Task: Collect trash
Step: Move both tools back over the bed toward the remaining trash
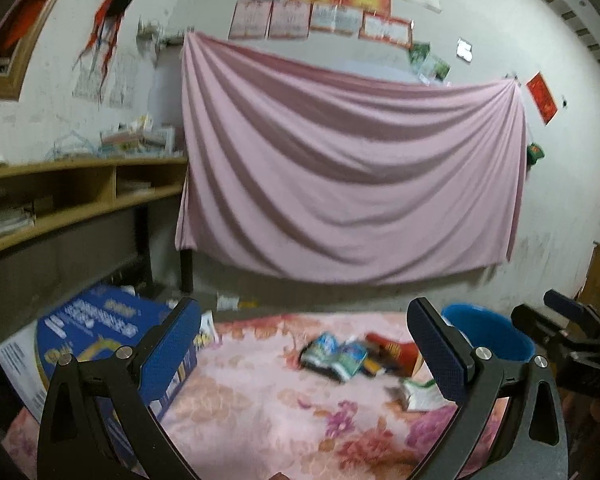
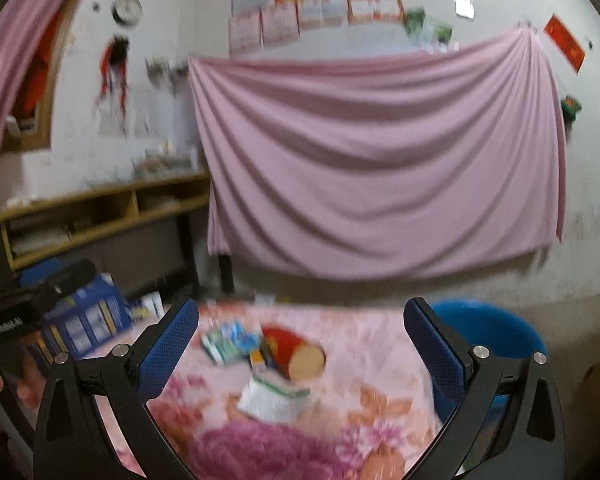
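A pile of trash lies on a table covered with a pink floral cloth (image 1: 260,420). It holds blue-green snack wrappers (image 1: 334,354) (image 2: 230,342), a red paper cup on its side (image 1: 396,350) (image 2: 294,350) and a white-green packet (image 1: 418,394) (image 2: 274,398). A blue bucket (image 1: 496,330) (image 2: 496,330) stands past the table's right edge. My left gripper (image 1: 306,350) is open and empty, short of the pile. My right gripper (image 2: 300,350) is open and empty, with the pile between its fingers further ahead. The right gripper also shows in the left wrist view (image 1: 568,332).
A blue printed cardboard box (image 1: 96,324) (image 2: 84,318) stands at the table's left. A wooden shelf desk (image 1: 80,196) runs along the left wall. A pink sheet (image 1: 348,160) hangs on the back wall. The left gripper's body shows at the right wrist view's left edge (image 2: 16,308).
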Demonstrator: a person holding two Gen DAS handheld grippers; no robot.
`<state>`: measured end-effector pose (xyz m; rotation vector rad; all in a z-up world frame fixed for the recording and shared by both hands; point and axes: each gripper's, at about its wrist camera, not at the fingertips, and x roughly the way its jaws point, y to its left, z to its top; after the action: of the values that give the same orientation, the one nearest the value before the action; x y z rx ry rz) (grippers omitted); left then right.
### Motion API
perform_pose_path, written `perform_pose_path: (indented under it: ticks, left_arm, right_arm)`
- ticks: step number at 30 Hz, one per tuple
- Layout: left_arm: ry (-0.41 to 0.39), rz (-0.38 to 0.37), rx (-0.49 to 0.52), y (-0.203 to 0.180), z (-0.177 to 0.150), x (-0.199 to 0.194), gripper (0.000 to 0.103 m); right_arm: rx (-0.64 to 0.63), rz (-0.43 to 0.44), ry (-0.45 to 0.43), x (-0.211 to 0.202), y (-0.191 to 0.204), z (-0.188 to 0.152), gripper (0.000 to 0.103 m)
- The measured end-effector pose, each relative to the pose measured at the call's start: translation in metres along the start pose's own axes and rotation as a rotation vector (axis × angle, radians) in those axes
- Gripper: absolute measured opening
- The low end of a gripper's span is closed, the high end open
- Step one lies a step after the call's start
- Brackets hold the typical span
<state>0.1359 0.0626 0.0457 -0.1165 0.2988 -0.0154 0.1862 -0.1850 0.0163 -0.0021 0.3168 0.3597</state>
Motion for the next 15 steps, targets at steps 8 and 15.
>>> perform_pose_path:
  ticks: [8, 15]
  left_arm:
    - [0.172, 0.017, -0.023, 0.004, -0.016, 0.042, 0.1]
    - [0.313, -0.015, -0.06, 0.007, -0.027, 0.083, 0.09]
  right_arm:
    - [0.043, 0.008, 0.265, 0.05, -0.007, -0.024, 0.101]
    - [0.096, 0.09, 0.477, 0.089, -0.009, -0.047, 0.098]
